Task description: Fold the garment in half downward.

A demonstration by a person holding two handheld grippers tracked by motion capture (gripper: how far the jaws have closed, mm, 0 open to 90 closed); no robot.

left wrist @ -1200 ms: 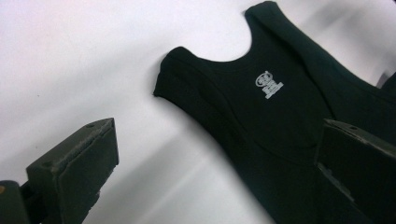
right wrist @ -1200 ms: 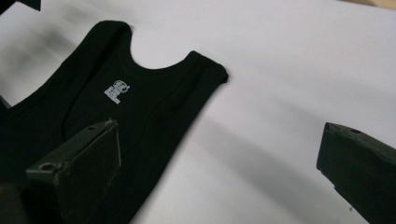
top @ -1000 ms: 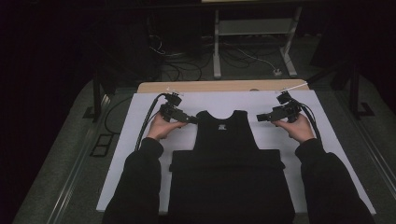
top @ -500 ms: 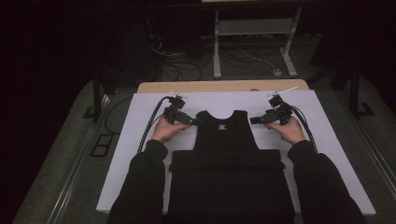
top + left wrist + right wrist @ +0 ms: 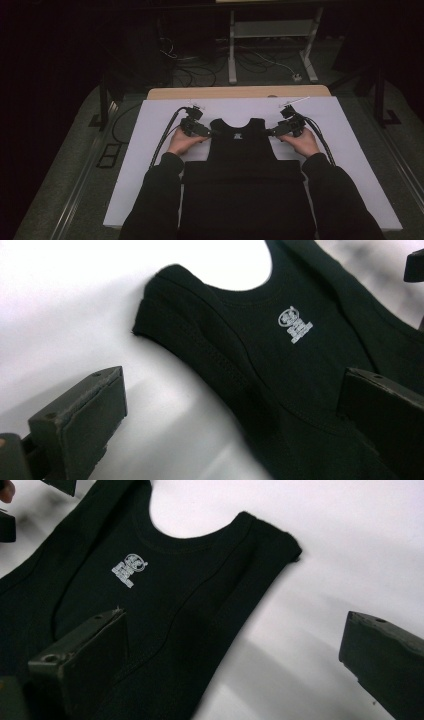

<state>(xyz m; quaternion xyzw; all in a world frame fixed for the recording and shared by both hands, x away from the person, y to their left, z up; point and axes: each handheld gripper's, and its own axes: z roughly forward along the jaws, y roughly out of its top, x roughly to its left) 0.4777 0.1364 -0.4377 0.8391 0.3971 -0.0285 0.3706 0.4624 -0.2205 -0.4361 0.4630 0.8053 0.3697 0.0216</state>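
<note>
The 2 jaws of the left gripper (image 5: 206,133) are spread wide, with 1 over the black tank top (image 5: 280,365) and 1 over the white table (image 5: 60,305), nothing gripped. The right gripper (image 5: 272,132) is likewise held wide open astride the opposite armhole edge. The top is laid flat, neckline away from the person.

It looked like a dim lab: a white-covered table (image 5: 150,150), loose cables (image 5: 250,60) on the floor and a metal stand (image 5: 270,35) behind.
</note>
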